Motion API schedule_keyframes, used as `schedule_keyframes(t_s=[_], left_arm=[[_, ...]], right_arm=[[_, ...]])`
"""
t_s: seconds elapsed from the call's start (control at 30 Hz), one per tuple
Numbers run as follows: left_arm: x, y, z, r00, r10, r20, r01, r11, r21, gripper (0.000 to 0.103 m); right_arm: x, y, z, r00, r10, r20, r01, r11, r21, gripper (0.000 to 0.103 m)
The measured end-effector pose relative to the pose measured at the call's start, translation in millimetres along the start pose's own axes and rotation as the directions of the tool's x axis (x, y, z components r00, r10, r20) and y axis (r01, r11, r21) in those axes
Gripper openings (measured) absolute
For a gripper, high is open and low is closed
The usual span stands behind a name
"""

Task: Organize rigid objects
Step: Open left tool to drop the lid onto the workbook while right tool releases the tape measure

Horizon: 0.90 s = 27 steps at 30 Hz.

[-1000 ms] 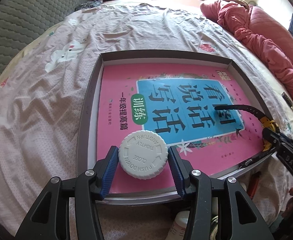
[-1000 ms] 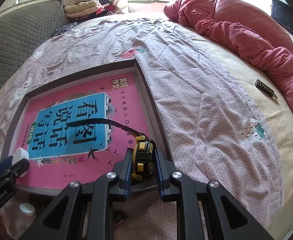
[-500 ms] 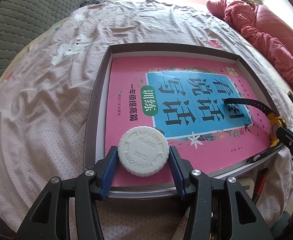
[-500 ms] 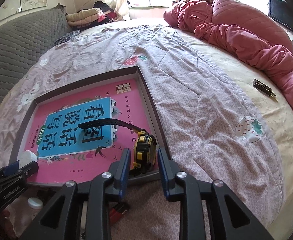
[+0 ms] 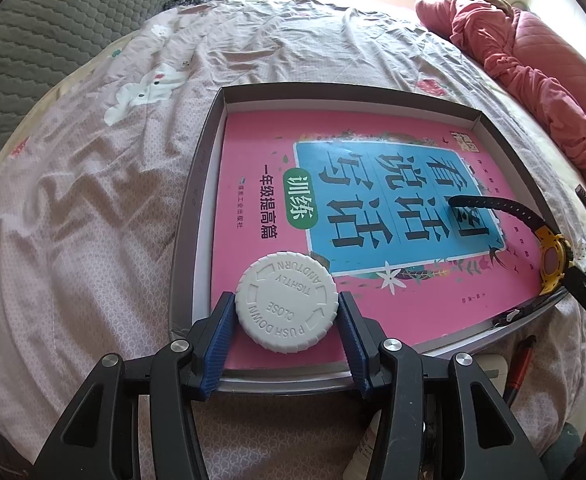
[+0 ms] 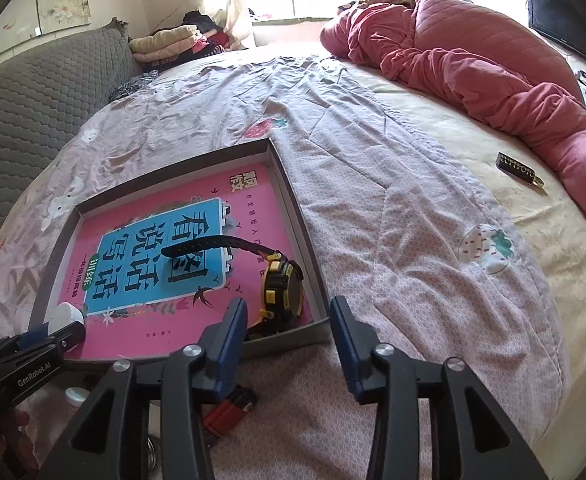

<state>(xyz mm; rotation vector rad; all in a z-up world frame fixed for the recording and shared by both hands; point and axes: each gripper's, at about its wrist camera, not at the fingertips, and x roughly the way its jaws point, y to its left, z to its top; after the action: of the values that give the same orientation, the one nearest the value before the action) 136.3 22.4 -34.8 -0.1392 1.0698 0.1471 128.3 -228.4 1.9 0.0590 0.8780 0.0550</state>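
A shallow grey box [image 5: 189, 236] lies on the bed with a pink book [image 5: 253, 148] inside it. My left gripper [image 5: 287, 330] is shut on a white bottle [image 5: 287, 308] by its ribbed cap, over the box's near left corner. A yellow and black watch [image 6: 281, 284] lies in the box's near right corner, its strap stretched across the book; it also shows in the left wrist view [image 5: 553, 264]. My right gripper [image 6: 289, 336] is open and empty, just behind the watch at the box's near edge.
A red and black object [image 6: 229, 412] lies on the sheet below the right gripper. A small white bottle [image 6: 75, 396] sits near the box's front edge. A dark bar-shaped item [image 6: 519, 168] lies far right. A pink quilt [image 6: 473, 64] is heaped at the back right.
My right gripper has opened, let go of the watch in the box and drawn back. My left gripper still holds the white bottle in much the same place.
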Motion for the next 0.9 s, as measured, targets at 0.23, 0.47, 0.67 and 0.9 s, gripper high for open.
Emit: schedule_keyframes(t_s=[0.23,0.47,0.67,0.9], left_arm=[[-4,2,-2,1.000,0.003,0.006,-0.003,1.000,0.000,0.052],[-10,5,-5,1.000,-0.015,0.008,0.015,1.000,-0.014,0.052],[-17,6,-8,1.000,-0.019,0.021,0.019,1.000,-0.012,0.052],[-26,10,-12,0.999,-0.025,0.035,0.026,1.000,-0.017,0.058]], right_arm=[[-9,-7,-3,1.000,0.005,0.017,-0.006,1.000,0.026,0.043],[-17,-8,-3,0.999,0.013,0.034,-0.014,1.000,0.025,0.044],[-25,-10,-7,0.999,0.019,0.046,-0.021,0.999,0.024,0.044],[-33,-9,-12,0.998,0.028,0.054,-0.029,1.000,0.006,0.049]])
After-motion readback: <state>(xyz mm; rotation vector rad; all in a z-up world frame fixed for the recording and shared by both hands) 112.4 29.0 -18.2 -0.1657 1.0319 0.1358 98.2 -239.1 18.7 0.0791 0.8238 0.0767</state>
